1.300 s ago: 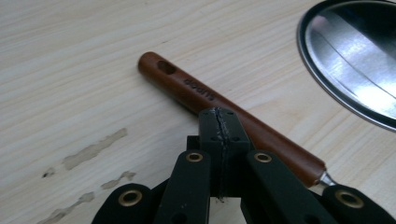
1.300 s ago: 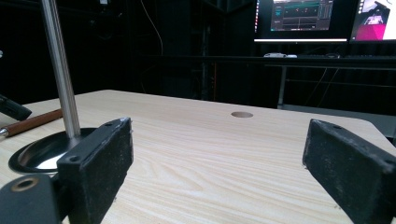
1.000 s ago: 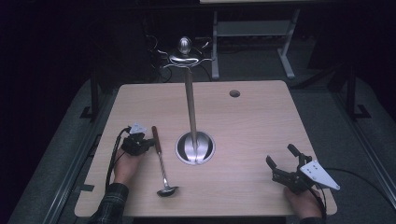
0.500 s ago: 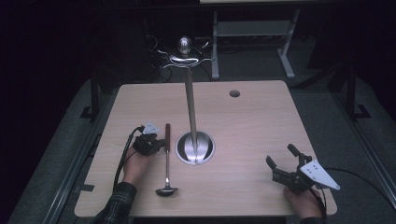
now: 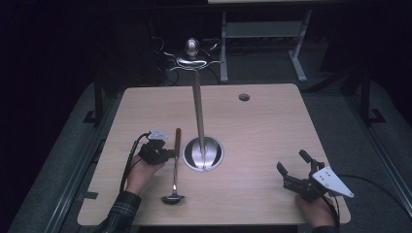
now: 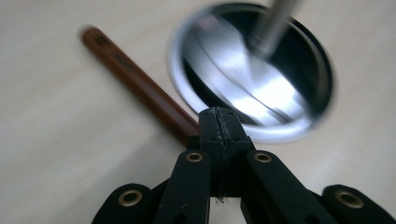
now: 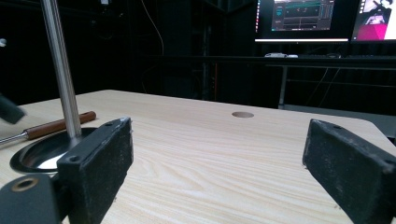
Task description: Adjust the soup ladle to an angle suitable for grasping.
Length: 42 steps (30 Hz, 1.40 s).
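A ladle (image 5: 175, 167) with a brown wooden handle (image 6: 135, 79) and a steel bowl lies on the wooden table, just left of a steel stand's round base (image 5: 203, 154). My left gripper (image 5: 170, 154) is shut on the ladle where the handle meets the metal shaft; in the left gripper view its jaws (image 6: 218, 126) are pressed together over that spot. The stand's pole (image 5: 198, 111) rises to a hooked top (image 5: 193, 53). At the table's front right, my right gripper (image 5: 292, 162) is open and holds nothing; its pads (image 7: 105, 163) stand wide apart.
The table (image 5: 262, 131) has a round cable hole (image 5: 244, 97) at the back right. The stand's pole (image 7: 58, 70) and base (image 7: 32, 154) lie far left of the right gripper. Dark floor, desk legs and monitors (image 7: 303, 18) lie beyond the table.
My left gripper has moved right toward the stand's base, swinging the ladle's handle end with it while the bowl stayed near the front edge. The right gripper has kept still.
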{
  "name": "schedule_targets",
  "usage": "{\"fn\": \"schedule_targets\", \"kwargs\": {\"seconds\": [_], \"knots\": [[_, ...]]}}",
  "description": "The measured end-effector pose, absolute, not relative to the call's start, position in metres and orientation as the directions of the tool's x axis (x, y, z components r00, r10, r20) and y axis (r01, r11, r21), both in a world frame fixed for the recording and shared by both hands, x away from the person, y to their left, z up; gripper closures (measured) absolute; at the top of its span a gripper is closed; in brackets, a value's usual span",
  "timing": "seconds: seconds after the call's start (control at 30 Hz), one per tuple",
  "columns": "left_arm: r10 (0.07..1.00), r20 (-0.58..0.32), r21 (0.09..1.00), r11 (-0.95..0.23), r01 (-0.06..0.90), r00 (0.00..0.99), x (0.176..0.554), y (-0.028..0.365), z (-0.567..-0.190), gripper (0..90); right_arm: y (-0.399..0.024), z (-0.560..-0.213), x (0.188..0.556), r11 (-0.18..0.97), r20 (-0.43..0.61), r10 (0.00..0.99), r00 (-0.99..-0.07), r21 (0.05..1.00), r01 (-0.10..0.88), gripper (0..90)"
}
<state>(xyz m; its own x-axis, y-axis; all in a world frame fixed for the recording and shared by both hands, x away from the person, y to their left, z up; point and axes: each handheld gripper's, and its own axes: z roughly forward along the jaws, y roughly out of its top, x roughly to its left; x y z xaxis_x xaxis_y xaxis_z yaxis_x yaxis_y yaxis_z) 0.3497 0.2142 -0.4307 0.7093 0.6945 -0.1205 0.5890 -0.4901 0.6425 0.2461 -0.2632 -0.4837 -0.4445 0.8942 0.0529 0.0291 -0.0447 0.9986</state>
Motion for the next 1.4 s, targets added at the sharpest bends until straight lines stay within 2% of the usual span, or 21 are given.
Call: {"fn": "schedule_targets", "kwargs": {"seconds": [0.1,0.27,0.3,0.63,1.03,1.4], "knots": [[0.659,-0.125,0.577,-0.560,0.595,0.741,0.331,0.208,-0.425,90.0,-0.263,-0.484,0.246,-0.044,0.053,0.894,-0.445,0.999,0.029,8.0],[0.640,-0.139,0.541,-0.590,0.599,0.756,0.315,0.199,-0.422,90.0,-0.263,-0.484,0.246,-0.044,0.053,0.894,-0.445,0.999,0.029,7.9],[0.629,-0.132,0.509,-0.621,0.596,0.767,0.308,0.194,-0.424,90.0,-0.263,-0.484,0.246,-0.044,0.053,0.894,-0.445,0.999,0.029,7.9],[0.607,-0.113,0.419,-0.689,0.592,0.787,0.298,0.182,-0.434,90.0,-0.263,-0.484,0.246,-0.045,0.053,0.893,-0.447,0.999,0.029,7.9],[0.616,-0.126,0.404,-0.684,0.608,0.777,0.296,0.187,-0.437,90.0,-0.263,-0.484,0.246,-0.045,0.053,0.893,-0.446,0.999,0.029,7.9],[0.661,-0.114,0.392,-0.656,0.644,0.742,0.293,0.211,-0.436,90.0,-0.263,-0.484,0.246,-0.045,0.053,0.893,-0.446,0.999,0.029,7.9]]}}
